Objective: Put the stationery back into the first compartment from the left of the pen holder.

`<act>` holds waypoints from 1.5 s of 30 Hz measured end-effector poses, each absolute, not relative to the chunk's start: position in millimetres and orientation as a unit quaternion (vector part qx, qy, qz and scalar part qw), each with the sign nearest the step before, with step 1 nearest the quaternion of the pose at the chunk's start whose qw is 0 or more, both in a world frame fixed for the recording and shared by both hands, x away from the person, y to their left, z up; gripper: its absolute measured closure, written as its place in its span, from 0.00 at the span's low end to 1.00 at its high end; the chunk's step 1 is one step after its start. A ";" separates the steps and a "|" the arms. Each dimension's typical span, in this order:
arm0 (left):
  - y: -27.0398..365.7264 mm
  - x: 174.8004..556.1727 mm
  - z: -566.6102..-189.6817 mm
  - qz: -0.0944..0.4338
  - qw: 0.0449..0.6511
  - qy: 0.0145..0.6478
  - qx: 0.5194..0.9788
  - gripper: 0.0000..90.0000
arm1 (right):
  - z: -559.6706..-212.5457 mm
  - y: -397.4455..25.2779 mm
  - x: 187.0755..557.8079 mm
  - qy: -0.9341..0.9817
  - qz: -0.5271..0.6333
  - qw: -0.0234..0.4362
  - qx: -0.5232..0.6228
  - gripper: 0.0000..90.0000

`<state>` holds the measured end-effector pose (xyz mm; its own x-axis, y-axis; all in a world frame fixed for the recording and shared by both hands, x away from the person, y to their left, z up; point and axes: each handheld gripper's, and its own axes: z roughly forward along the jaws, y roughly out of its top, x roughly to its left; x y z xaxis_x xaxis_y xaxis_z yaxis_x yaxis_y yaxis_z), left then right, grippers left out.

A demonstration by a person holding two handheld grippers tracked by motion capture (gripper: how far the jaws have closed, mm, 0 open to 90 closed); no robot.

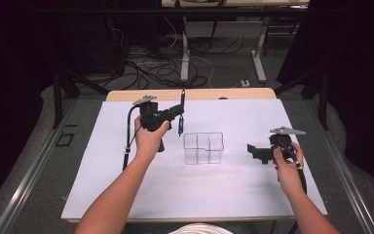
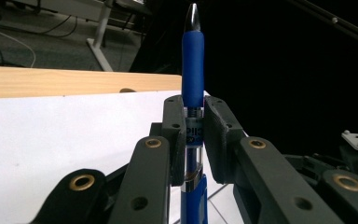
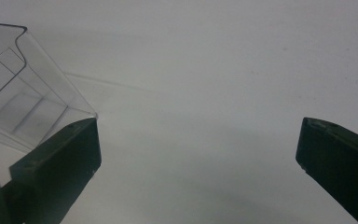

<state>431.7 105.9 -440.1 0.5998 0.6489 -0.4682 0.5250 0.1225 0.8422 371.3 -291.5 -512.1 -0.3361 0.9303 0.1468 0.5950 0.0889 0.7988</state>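
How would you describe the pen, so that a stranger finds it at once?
Look at the white table, left of the clear box. The left hand-held gripper holds the pen upright above the surface. It is the scene's one blue thing, with a silver tip.

The left forearm reaches up from the bottom of the frame toward the upper centre-left, its hand (image 1: 149, 138) wrapped around the left tool (image 1: 181, 111), which is raised and points right; its jaws are clamped tight. The right forearm enters at the lower right, hand (image 1: 286, 168) gripping the right tool (image 1: 252, 151) low at centre right, aimed left, jaws spread wide
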 end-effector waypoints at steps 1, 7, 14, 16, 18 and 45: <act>104.5 430.9 -440.3 0.049 0.604 0.444 0.660 0.88 | -512.3 -291.9 371.6 0.710 0.406 0.208 0.536 0.00; 99.0 430.0 -443.7 0.045 0.603 0.439 0.665 0.88 | -512.1 -291.5 371.2 0.709 0.407 0.205 0.538 0.00; 89.5 429.5 -449.8 0.035 0.599 0.440 0.668 0.88 | -512.5 -292.0 371.7 0.710 0.406 0.208 0.536 0.00; 86.5 428.7 -452.3 0.033 0.597 0.440 0.670 0.88 | -512.5 -291.8 371.6 0.710 0.406 0.207 0.536 0.00; 84.7 428.4 -455.2 0.033 0.595 0.437 0.674 0.88 | -512.5 -292.0 371.6 0.710 0.406 0.208 0.536 0.00; 80.7 421.4 -479.7 0.007 0.578 0.449 0.682 0.88 | -513.3 -291.1 371.7 0.711 0.406 0.203 0.537 0.00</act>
<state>421.4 80.7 -479.7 0.5974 0.6200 -0.5086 0.6035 0.0700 0.7943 371.7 -291.1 -513.3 -0.3398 0.9290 0.1467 0.5991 0.0936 0.7952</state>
